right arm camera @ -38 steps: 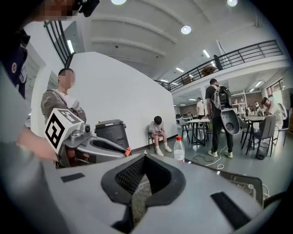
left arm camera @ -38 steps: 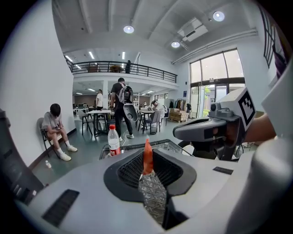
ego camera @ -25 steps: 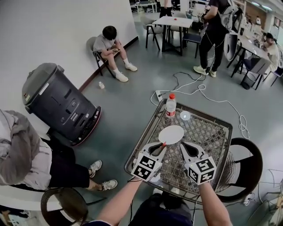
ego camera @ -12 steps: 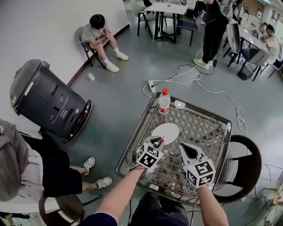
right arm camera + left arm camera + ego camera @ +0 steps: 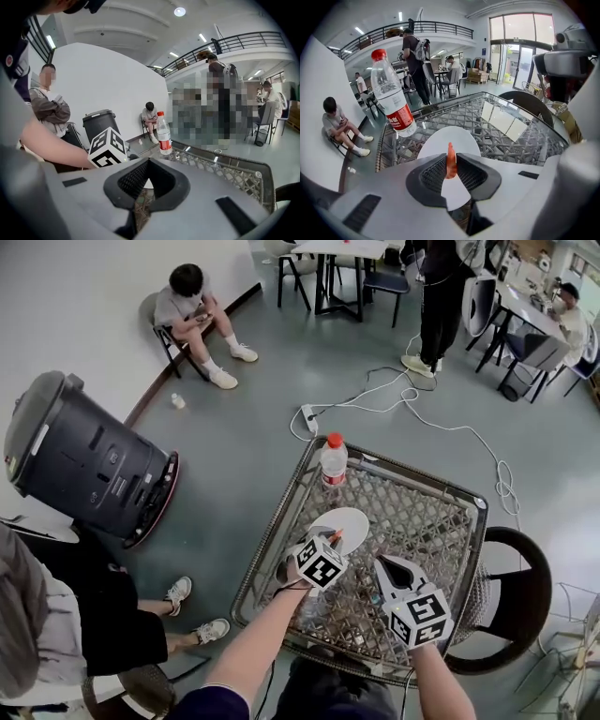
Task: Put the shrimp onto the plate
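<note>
Left tool: my left tool [image 5: 451, 156] is clamped on the shrimp [image 5: 450, 166], its jaws pinching it from both sides.
Shrimp: orange, standing upright between the jaw tips, its pointed end sticking up past them; it hangs over the near edge of the plate [image 5: 462, 137]. I cannot tell whether it touches the plate.
Plate: white and round, lying flat on the counter [image 5: 436, 521] towards its left edge.
Right tool: my right tool [image 5: 147, 162] has its jaws together at the tips with nothing between them; it hovers over the counter's near edge, just beside the plate.
Bottle: a red-capped water bottle [image 5: 393, 105] stands upright at the counter's far left corner.
</note>
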The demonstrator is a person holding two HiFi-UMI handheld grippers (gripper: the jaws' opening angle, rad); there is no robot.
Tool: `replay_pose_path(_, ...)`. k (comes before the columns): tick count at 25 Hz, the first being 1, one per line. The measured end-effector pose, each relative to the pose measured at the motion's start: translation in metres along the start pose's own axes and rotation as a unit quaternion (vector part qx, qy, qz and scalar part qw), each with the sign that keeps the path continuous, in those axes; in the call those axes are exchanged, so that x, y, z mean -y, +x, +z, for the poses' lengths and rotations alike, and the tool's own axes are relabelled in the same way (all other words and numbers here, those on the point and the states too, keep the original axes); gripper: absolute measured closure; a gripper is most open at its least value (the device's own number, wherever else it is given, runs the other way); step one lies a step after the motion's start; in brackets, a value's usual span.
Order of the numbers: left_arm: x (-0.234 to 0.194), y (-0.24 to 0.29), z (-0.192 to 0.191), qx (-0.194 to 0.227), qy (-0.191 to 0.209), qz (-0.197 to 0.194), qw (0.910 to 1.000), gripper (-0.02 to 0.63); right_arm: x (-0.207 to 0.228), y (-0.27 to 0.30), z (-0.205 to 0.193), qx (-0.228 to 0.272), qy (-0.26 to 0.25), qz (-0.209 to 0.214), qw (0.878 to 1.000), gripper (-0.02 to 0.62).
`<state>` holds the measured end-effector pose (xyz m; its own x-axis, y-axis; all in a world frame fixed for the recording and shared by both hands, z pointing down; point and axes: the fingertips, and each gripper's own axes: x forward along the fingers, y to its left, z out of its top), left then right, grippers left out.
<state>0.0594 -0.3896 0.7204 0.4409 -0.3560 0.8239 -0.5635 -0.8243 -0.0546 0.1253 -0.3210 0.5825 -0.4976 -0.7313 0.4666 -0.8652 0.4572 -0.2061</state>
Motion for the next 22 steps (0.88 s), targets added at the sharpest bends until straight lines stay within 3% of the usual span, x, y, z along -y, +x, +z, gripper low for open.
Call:
replay_pose_path(12, 0.001, 0.024, -0.008, -0.053, -0.043, -0.034, 0.9971, 0.535, 0.023, 0.004, 0.006, 0.004, 0.025, -0.005, 1.0, 0.589)
replay_pose_path(22, -0.003, -0.005, 0.014, -0.001, -0.057, 0.001, 0.9984, 0.532, 0.037, -0.002, 0.014, 0.005, 0.028, -0.006, 1.0, 0.589)
